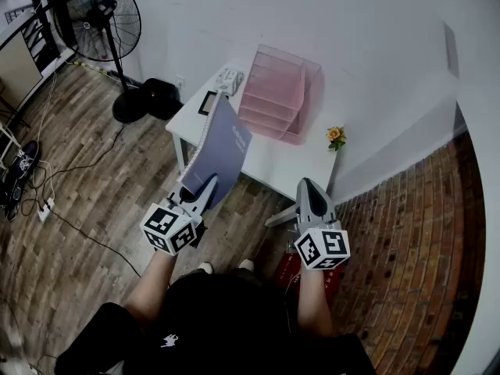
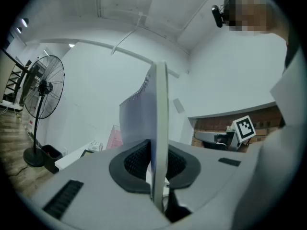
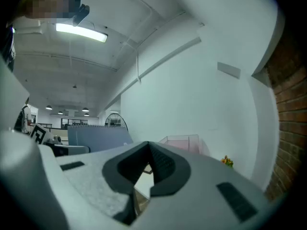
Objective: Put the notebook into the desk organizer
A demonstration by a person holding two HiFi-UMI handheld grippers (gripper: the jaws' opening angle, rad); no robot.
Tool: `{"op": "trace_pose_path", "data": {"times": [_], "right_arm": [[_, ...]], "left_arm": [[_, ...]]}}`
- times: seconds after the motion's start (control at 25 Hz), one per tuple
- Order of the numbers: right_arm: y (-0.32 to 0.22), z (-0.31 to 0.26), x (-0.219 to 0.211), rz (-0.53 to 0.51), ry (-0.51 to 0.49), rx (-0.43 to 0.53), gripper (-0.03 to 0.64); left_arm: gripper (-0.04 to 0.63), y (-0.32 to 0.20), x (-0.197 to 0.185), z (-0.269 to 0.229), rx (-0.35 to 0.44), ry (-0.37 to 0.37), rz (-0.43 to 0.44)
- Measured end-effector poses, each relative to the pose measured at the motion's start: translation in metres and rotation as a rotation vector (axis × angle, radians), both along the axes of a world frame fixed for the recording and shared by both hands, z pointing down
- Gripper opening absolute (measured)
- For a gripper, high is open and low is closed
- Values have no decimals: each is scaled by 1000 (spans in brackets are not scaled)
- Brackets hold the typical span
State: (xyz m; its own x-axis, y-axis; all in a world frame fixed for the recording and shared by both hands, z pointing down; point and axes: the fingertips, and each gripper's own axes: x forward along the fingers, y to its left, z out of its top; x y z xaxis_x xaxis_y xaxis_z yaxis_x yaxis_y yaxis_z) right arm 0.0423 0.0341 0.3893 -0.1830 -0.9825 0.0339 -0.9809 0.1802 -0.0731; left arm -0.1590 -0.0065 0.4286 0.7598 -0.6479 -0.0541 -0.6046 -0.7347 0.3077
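Observation:
My left gripper point(image 1: 209, 184) is shut on the lower edge of a blue-grey spiral notebook point(image 1: 223, 148), which stands raised and tilted above the near left part of the white desk point(image 1: 273, 162). The left gripper view shows the notebook point(image 2: 152, 123) edge-on, clamped between the pads. A pink translucent desk organizer point(image 1: 280, 92) stands at the back of the desk, its shelves facing me. Level with the desk's near edge, my right gripper point(image 1: 310, 186) is shut with nothing in it. The organizer point(image 3: 184, 142) shows beyond the right gripper point(image 3: 146, 169).
A small potted flower point(image 1: 336, 137) stands at the desk's right corner. A black-framed item point(image 1: 208, 101) and a white object point(image 1: 229, 79) lie at the back left. A standing fan point(image 1: 105, 30) is on the floor to the left; cables run across the wood floor.

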Motion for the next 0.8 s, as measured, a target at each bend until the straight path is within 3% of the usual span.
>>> {"op": "trace_pose_path", "data": {"times": [0.8], "right_arm": [[-1,24,-22,-51,-36,-57,3]], "left_arm": [[31,6,-7,11,-28,34,36]]}}
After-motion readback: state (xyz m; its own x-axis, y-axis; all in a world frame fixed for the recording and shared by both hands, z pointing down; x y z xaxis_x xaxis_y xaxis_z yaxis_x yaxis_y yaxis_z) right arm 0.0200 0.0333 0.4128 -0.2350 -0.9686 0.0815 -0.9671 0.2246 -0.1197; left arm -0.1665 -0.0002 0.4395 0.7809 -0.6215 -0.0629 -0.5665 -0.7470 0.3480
